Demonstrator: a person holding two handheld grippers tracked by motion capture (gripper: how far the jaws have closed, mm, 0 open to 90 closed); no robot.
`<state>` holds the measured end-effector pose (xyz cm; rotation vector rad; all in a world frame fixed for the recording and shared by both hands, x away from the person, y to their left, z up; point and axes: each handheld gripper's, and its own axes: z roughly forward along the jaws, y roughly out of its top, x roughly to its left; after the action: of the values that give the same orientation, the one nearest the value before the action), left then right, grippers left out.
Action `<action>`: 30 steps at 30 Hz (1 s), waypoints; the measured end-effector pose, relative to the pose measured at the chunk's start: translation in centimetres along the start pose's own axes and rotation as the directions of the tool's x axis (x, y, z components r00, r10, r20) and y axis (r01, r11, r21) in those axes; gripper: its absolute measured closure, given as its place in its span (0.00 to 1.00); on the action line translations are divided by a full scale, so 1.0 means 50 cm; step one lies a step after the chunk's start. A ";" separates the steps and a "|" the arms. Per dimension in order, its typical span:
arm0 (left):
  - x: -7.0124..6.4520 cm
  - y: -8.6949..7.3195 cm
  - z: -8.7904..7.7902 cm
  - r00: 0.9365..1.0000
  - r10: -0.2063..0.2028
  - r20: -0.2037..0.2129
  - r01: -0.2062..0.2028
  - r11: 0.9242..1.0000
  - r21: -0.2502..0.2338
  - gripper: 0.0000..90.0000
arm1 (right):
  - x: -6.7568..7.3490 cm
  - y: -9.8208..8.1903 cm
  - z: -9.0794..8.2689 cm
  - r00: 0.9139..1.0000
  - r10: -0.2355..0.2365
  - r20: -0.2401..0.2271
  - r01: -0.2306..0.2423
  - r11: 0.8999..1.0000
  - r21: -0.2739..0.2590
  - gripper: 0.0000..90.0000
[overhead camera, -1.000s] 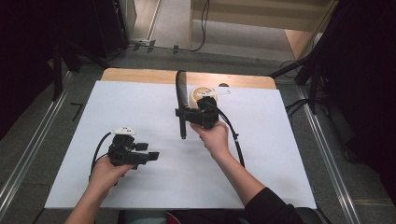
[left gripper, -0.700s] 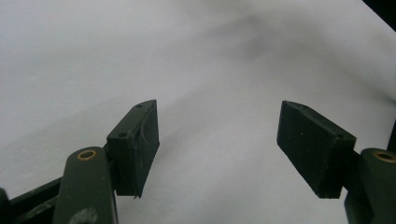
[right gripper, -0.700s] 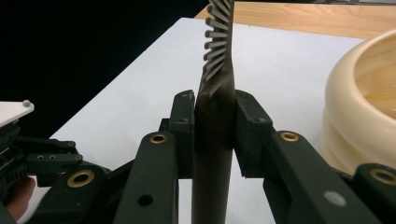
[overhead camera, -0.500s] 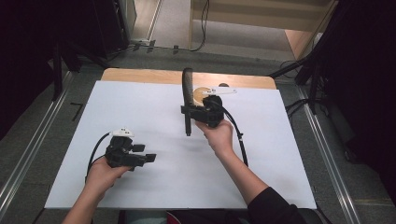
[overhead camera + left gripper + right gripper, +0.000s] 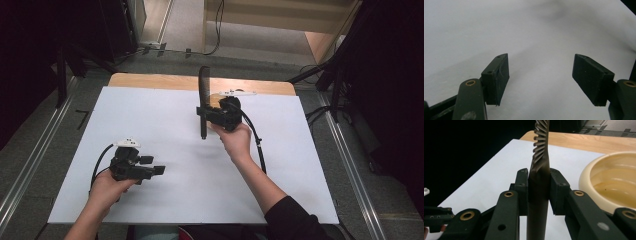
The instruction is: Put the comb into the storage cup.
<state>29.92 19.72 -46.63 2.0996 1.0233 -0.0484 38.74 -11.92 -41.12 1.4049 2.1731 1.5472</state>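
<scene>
While a dark comb (image 5: 539, 170) is being clamped at its handle by the right gripper (image 5: 539, 192), lifted beside the bowl (image 5: 614, 182) over the worktop (image 5: 165, 125), twisting out is being risked; left gripper (image 5: 540, 75) is being held released.

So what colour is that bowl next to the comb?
The bowl is pale cream outside with a glossy yellowish-tan inside, seen best in the right gripper view.
</scene>
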 end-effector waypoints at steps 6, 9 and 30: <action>0.001 -0.003 -0.001 1.000 -0.005 -0.006 0.005 1.000 0.005 0.34 | -0.004 0.019 -0.005 1.000 0.000 0.008 0.000 1.000 -0.015 0.78; 0.002 -0.004 -0.003 1.000 -0.009 -0.007 0.009 1.000 0.003 0.34 | -0.006 0.028 -0.009 1.000 -0.001 0.013 0.002 1.000 -0.022 0.78; 0.005 -0.010 -0.008 1.000 -0.011 -0.012 0.011 1.000 0.014 0.34 | -0.033 0.078 -0.032 0.997 0.008 0.072 -0.003 0.997 -0.071 0.78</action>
<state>29.62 20.33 -46.76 2.1093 1.0445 -0.0482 41.10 -14.07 -37.92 1.4232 2.0545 1.5342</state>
